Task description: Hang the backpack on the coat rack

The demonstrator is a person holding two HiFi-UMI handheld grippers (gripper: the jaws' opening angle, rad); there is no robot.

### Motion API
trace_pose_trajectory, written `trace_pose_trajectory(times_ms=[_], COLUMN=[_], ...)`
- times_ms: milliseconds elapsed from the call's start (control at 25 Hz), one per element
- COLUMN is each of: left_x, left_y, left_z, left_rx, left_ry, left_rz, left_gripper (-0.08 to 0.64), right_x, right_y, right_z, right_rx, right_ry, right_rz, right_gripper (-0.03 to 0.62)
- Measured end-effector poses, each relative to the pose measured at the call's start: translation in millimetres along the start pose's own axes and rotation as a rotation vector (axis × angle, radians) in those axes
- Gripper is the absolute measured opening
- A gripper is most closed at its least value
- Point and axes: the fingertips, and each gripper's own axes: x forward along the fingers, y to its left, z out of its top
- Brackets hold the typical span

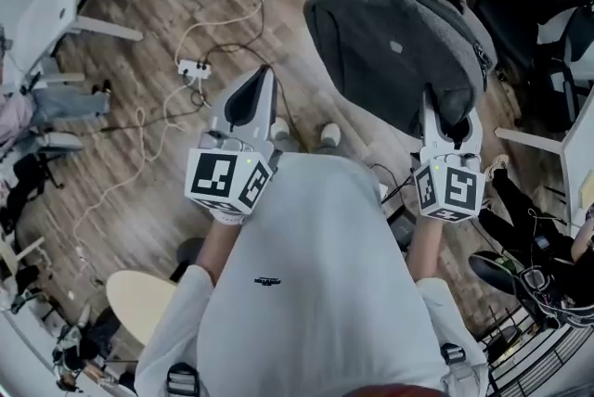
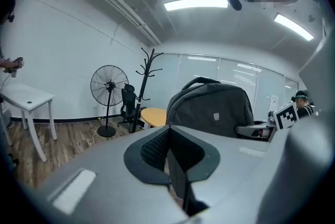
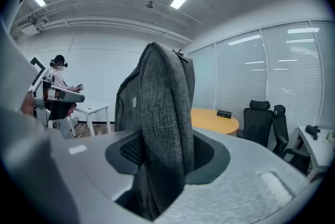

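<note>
The right gripper (image 1: pixel 446 112) clamps a fold of the grey backpack (image 1: pixel 394 29) and holds it up off the floor. Left of the backpack, the left gripper (image 1: pixel 259 84) has its jaws together, empty. The coat rack (image 2: pixel 148 75) stands well behind the backpack, beside a fan (image 2: pixel 109 83)

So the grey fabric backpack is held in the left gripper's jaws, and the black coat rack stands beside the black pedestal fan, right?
Not quite: the right gripper holds the grey fabric backpack, jaws closed on its fabric, as the right gripper view shows. The black coat rack does stand beside the black pedestal fan.
</note>
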Motion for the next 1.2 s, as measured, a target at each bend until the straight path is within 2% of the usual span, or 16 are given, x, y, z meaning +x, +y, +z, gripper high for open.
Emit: trace_pose_trajectory(times_ms=[240, 560, 880, 1200], left_x=[-11, -38, -58, -49], left_y=[31, 87, 133, 168], left_z=[-2, -9, -19, -10], left_rx=[-0.020, -0.086, -0.127, -0.117], left_ry=[0.010, 0.003, 0.002, -0.003], left_rz=[-0.014, -0.025, -0.021, -0.001], left_gripper=[0.015, 0.015, 0.015, 0.015], right_x=[2, 18, 43, 82], right_y=[19, 72, 114, 143], right_z=[6, 7, 13, 29], right_rx=[0.025, -0.006, 0.053, 0.030], right_ry=[-0.002, 0.032, 0.028, 0.021], right_rz=[-0.028, -0.053, -0.019, 0.025], right_gripper=[0.192, 0.192, 0.190, 0.190])
